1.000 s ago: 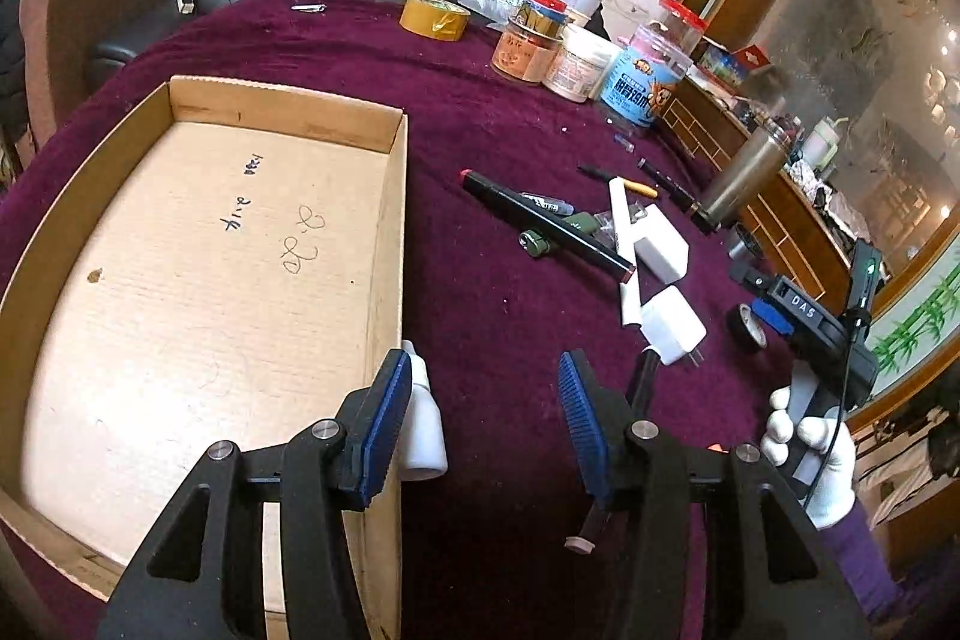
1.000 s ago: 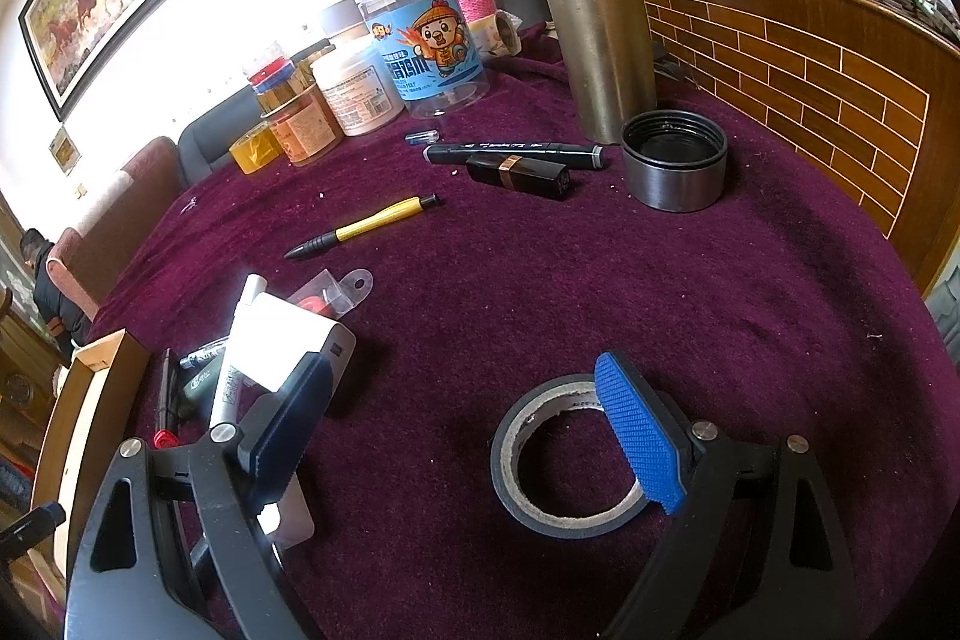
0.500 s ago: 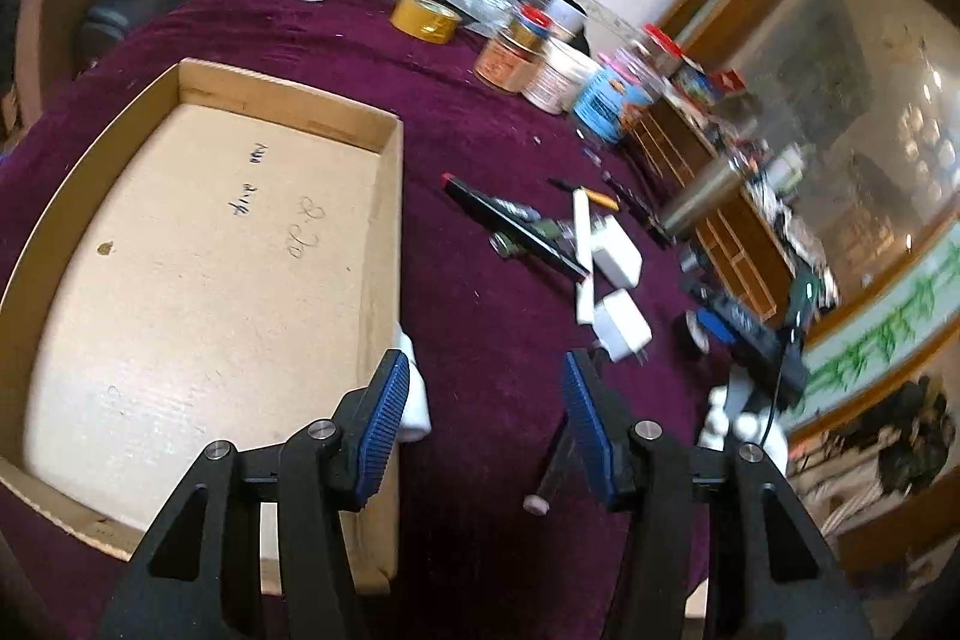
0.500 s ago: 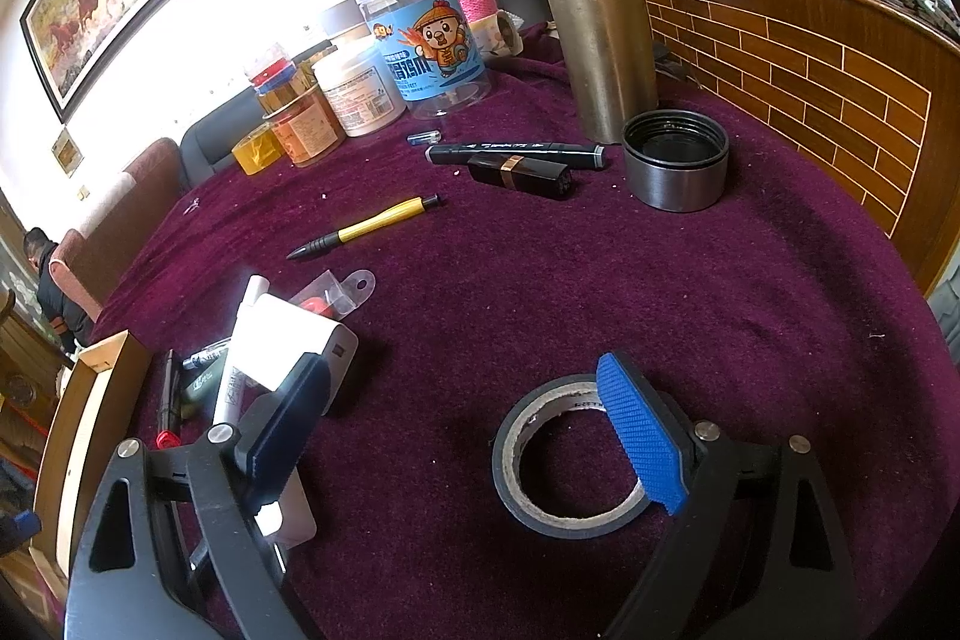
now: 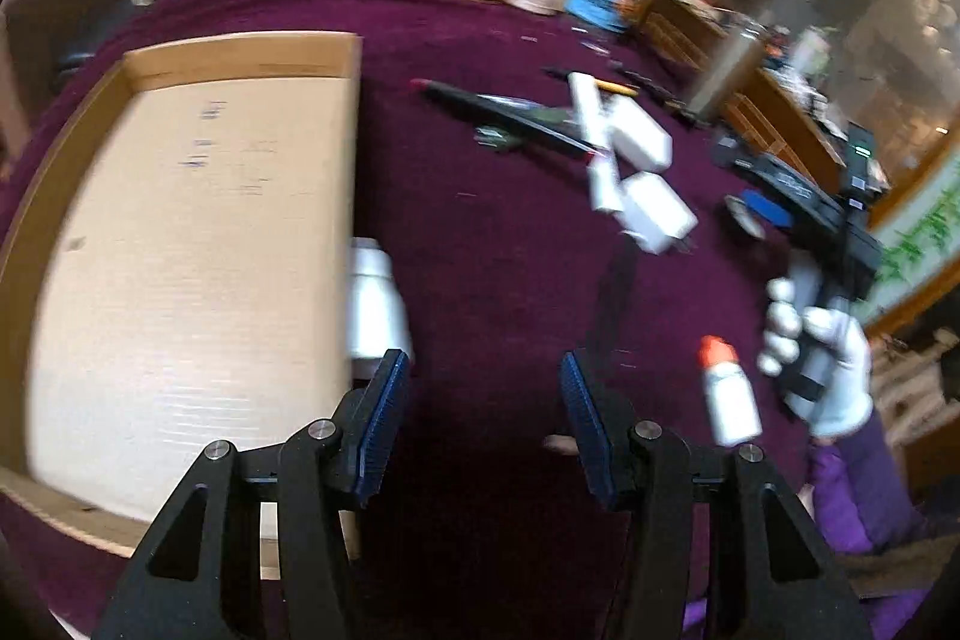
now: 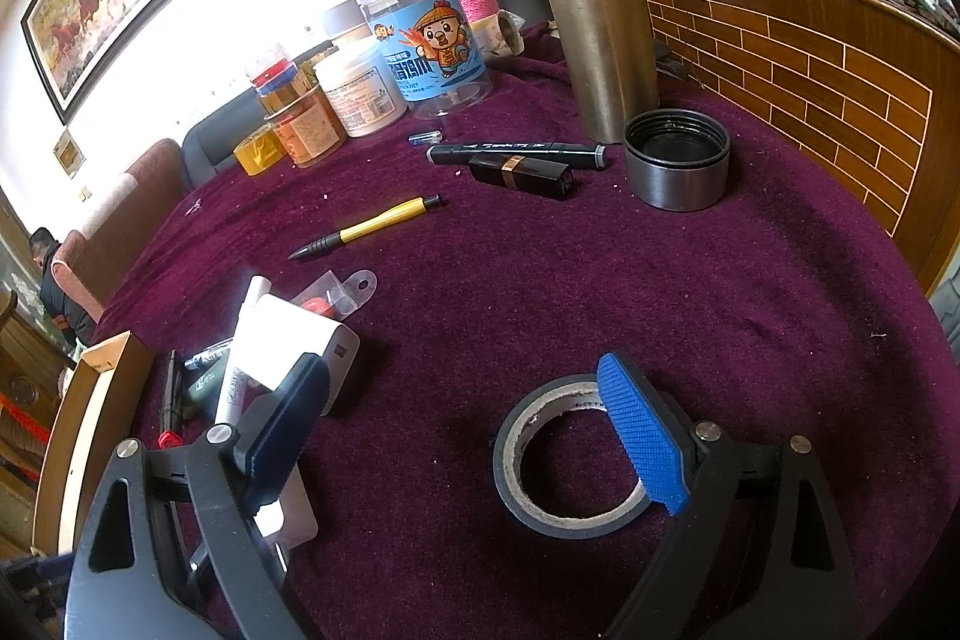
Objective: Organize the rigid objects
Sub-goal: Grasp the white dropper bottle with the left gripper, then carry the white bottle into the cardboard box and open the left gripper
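In the left wrist view my left gripper (image 5: 483, 370) stands open over bare purple cloth with nothing between its pads. A small white bottle (image 5: 375, 304) lies just beyond its left finger, against the right wall of the cardboard tray (image 5: 354, 112). A black pen (image 5: 612, 298) lies past its right finger, and a white bottle with an orange cap (image 5: 726, 400) stands to the right. In the right wrist view my right gripper (image 6: 459, 376) is open wide. Its right finger hovers over the rim of a black tape roll (image 6: 540, 514), apart from it. A white charger (image 6: 288, 340) lies by its left finger.
Two white chargers (image 5: 657, 211), a white tube and dark markers lie mid-table. A yellow pen (image 6: 372, 226), black marker (image 6: 516, 151), lipstick (image 6: 522, 172), steel flask (image 6: 594, 16) and its cap (image 6: 675, 160) sit further back, with jars (image 6: 432, 46) and yellow tape (image 6: 261, 151) behind. A gloved hand (image 5: 834, 370) holds the right gripper.
The left wrist view has swung and rolled, and it is blurred; the orange-capped white bottle has come into sight at the right. The right gripper and the tape roll have not moved.
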The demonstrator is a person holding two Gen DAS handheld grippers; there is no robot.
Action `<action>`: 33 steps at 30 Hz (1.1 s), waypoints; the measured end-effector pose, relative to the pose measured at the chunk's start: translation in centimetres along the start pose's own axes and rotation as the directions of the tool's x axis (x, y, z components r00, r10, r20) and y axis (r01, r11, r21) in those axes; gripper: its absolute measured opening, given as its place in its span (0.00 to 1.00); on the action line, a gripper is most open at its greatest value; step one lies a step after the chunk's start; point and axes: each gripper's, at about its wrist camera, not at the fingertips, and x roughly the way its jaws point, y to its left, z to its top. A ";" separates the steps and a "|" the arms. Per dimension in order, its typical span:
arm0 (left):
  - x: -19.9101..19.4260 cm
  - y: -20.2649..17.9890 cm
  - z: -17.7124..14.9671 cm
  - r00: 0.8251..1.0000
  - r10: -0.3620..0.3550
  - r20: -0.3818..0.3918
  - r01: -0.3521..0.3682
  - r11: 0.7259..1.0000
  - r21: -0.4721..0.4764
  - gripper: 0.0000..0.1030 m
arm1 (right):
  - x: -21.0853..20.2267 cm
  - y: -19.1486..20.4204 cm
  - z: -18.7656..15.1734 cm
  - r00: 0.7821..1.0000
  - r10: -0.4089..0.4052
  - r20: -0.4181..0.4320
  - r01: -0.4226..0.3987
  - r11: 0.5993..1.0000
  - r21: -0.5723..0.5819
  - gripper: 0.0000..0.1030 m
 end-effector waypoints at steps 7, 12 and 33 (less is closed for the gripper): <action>0.8 0.8 0.8 0.998 0.065 0.022 -0.065 0.998 0.009 0.45 | 0.0 0.0 0.0 1.000 0.000 0.000 0.000 1.000 0.000 0.89; 2.7 -0.4 2.5 0.992 0.122 0.028 -0.124 0.991 0.058 0.45 | 0.0 0.0 0.0 1.000 0.001 0.000 -0.001 1.000 0.001 0.89; 6.6 -3.3 3.2 0.978 0.199 -0.065 -0.196 0.979 0.047 0.67 | 0.1 0.0 0.0 1.000 0.002 0.001 -0.002 1.000 0.003 0.89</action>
